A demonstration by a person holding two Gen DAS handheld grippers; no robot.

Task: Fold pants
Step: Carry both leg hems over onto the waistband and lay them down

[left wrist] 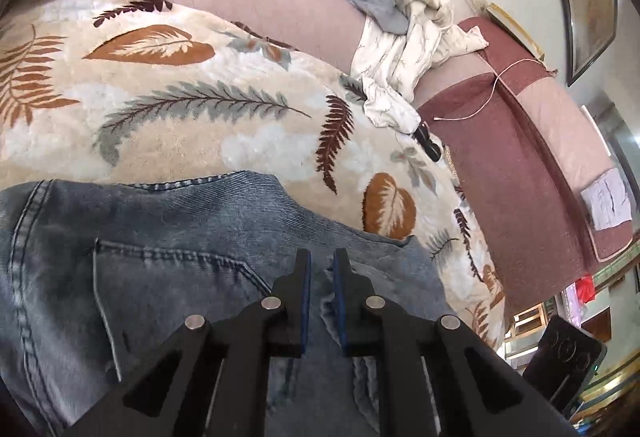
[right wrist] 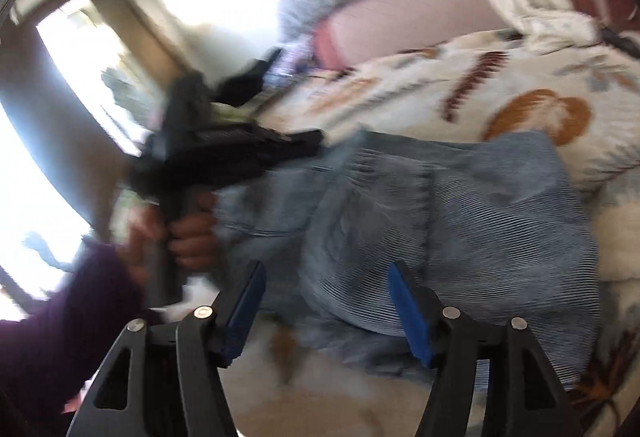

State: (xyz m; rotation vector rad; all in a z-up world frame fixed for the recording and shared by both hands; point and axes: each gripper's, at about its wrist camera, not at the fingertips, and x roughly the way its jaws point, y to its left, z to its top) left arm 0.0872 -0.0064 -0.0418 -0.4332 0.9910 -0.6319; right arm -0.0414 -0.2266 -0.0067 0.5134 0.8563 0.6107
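— Handling like heavy, limp faded blue denim pants (left wrist: 168, 277)? Best gripped along stiff seams or waistband.

— Bunched, half folded on leaf-patterned cream fleece blanket (left wrist: 192, 77). Left gripper (left wrist: 322, 269) nearly clenched, seemingly pinching denim; right gripper (right wrist: 326, 301) released, hovering near.

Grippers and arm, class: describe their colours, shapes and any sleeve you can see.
Both the left gripper and right gripper have black angular plastic linkages with round silver pins. Their fingers carry blue pads. The person's hand emerges from a dark purple sleeve.
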